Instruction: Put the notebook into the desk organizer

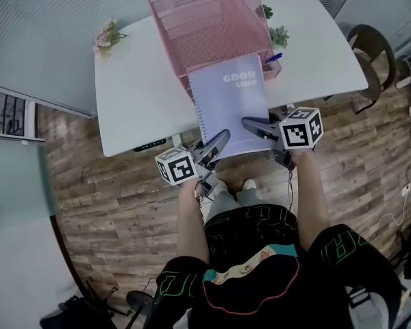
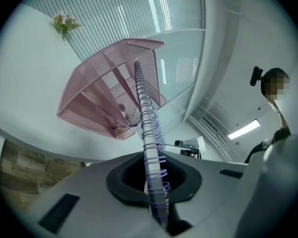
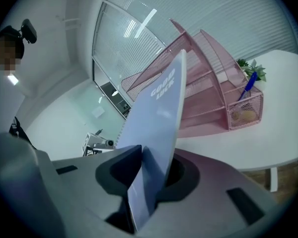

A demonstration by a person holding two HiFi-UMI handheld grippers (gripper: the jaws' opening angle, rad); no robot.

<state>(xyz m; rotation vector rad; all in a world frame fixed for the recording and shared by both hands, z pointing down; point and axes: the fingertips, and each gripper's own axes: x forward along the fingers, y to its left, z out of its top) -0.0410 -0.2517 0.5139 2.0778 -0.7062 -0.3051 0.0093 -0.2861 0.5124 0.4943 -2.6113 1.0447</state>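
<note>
A lilac spiral notebook [image 1: 229, 105] is held flat between both grippers over the front edge of the white table [image 1: 137, 94]. Its far end reaches the open front of the pink mesh desk organizer [image 1: 209, 26]. My left gripper [image 1: 221, 138] is shut on the notebook's near left corner, and the wire spiral [image 2: 149, 128] runs out between its jaws toward the organizer [image 2: 104, 93]. My right gripper [image 1: 251, 123] grips the near right edge. In the right gripper view the cover [image 3: 159, 108] stands on edge between the pads, in front of the organizer [image 3: 203, 83].
A blue pen [image 1: 274, 57] sticks out of the organizer's side cup. Small green plants [image 1: 277, 34] stand to its right and a flower sprig [image 1: 108, 36] at the table's far left. A chair [image 1: 373, 53] is at the right. Wooden floor lies below.
</note>
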